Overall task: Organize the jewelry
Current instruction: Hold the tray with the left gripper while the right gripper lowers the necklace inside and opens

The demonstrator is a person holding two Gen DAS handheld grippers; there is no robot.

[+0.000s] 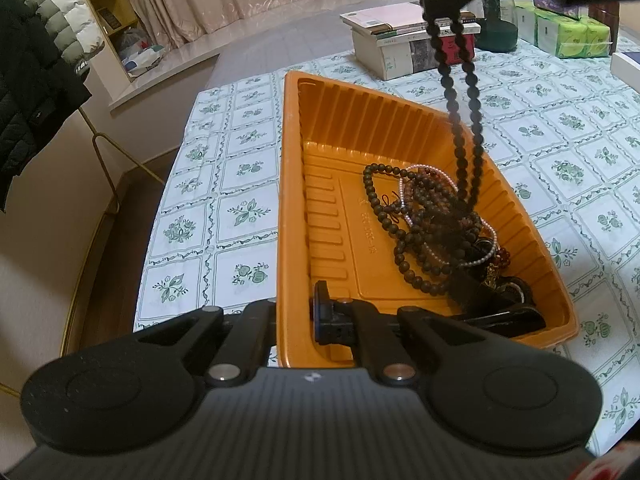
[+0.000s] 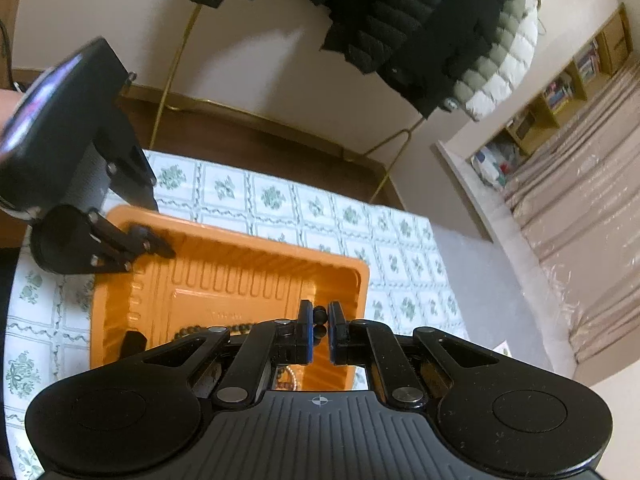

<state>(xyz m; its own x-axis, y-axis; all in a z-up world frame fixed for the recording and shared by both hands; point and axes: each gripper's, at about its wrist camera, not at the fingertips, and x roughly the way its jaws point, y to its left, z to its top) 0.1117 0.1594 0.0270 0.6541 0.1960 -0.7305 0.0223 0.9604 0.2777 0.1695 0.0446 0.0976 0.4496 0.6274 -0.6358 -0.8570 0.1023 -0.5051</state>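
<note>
An orange plastic tray [image 1: 320, 128] lies on the flowered tablecloth. My left gripper [image 1: 294, 320] is shut on its near wall, one finger inside and one outside. A heap of bead strings [image 1: 432, 232], dark beads mixed with a pale pearl string, fills the tray's right part. Above it, my right gripper [image 1: 444, 8] is shut on a long black bead strand [image 1: 472, 120], which hangs down as a loop onto the heap. In the right wrist view the beads [image 2: 319, 320] sit pinched in my right gripper [image 2: 322, 332], over the tray [image 2: 240, 264]. The left gripper [image 2: 168, 250] grips the tray's far-left corner there.
A stack of books [image 1: 400, 40], a dark green jar [image 1: 496, 28] and green tissue packs [image 1: 572, 32] stand at the table's far side. A white box [image 1: 626, 66] is at the right edge. Padded jackets [image 1: 32, 60] hang on a gold rack past the table's left edge.
</note>
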